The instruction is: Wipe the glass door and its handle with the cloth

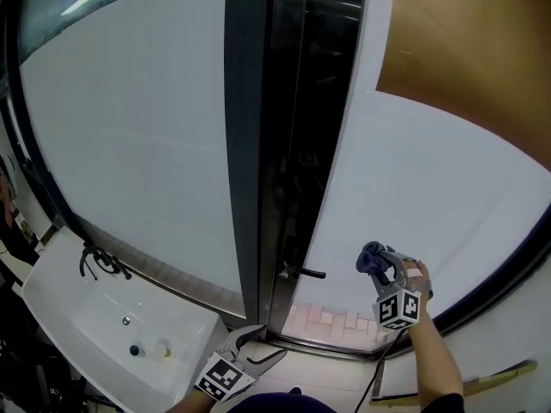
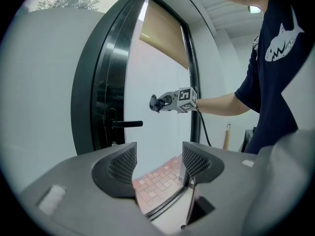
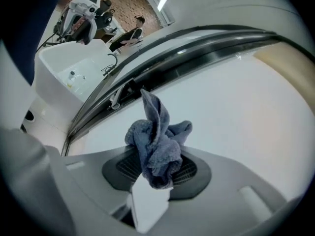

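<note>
Blue cloth (image 3: pixel 156 144) sits bunched between the right gripper's (image 1: pixel 384 270) closed jaws, near the glass door (image 1: pixel 430 196). Left gripper (image 2: pixel 158 163) gapes empty, facing the handle (image 2: pixel 127 124).

Glass door (image 1: pixel 430 205): the pane before you is milky white and upright in a dark frame, with a clear strip along its bottom edge. Handle (image 1: pixel 307 273): a dark lever, level, on the door's left stile, pointing across the pane. Cloth (image 3: pixel 157 141): blue-grey terry, crumpled, pinched between the jaws of your right gripper (image 3: pixel 156 173), one corner jutting out beyond them; it lies near the pane, right of the handle, and contact with the glass cannot be judged
</note>
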A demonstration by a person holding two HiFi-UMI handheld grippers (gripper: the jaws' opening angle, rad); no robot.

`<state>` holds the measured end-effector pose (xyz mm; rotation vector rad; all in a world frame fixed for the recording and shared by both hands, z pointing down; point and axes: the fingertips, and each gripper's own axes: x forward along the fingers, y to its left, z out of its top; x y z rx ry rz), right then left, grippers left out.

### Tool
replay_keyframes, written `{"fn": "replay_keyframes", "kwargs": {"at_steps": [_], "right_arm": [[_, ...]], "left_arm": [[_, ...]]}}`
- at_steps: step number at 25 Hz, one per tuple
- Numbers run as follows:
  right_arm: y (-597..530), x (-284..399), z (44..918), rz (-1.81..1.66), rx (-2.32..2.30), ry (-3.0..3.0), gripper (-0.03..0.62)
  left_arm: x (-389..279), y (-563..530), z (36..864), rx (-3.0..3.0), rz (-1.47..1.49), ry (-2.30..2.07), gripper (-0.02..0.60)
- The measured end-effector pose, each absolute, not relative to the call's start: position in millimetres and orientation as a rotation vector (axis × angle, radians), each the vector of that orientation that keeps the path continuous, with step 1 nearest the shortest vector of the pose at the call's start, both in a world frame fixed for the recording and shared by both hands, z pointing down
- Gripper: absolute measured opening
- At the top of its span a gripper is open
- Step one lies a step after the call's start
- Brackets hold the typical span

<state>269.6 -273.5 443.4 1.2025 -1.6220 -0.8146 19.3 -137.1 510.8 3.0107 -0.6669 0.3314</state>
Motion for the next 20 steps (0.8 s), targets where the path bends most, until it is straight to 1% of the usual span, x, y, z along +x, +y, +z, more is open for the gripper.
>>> {"fn": "replay_keyframes", "kwargs": {"at_steps": [4,7,13,17,20], "right_arm": [[-261.2,297.4,441.1,-0.739,1.314,-1.591,0.14],[-258.4,289.3,436.8,-0.73,1.355,-1.603,0.14],[-274.0,194.1,420.2,-0.834,1.248,-1.806,0.14],[-294.7,127.2,427.0,-0.892,1.114,-1.87,0.14],[-313.8,94.0,438.0,-0.912,1.039,-1.886,0.14]], "left_arm": [[12.8,-137.7,511.8,2.997,0.325,-0.679,0.287],[6.6,-139.2,511.4,2.992,0.321,-0.698,0.287],[-3.6,-141.0,509.0,2.988,0.303,-0.737,0.287],[-6.5,-137.5,506.5,2.99,0.29,-0.754,0.287],[-8.5,-135.9,506.1,2.986,0.288,-0.768,0.287]]}}
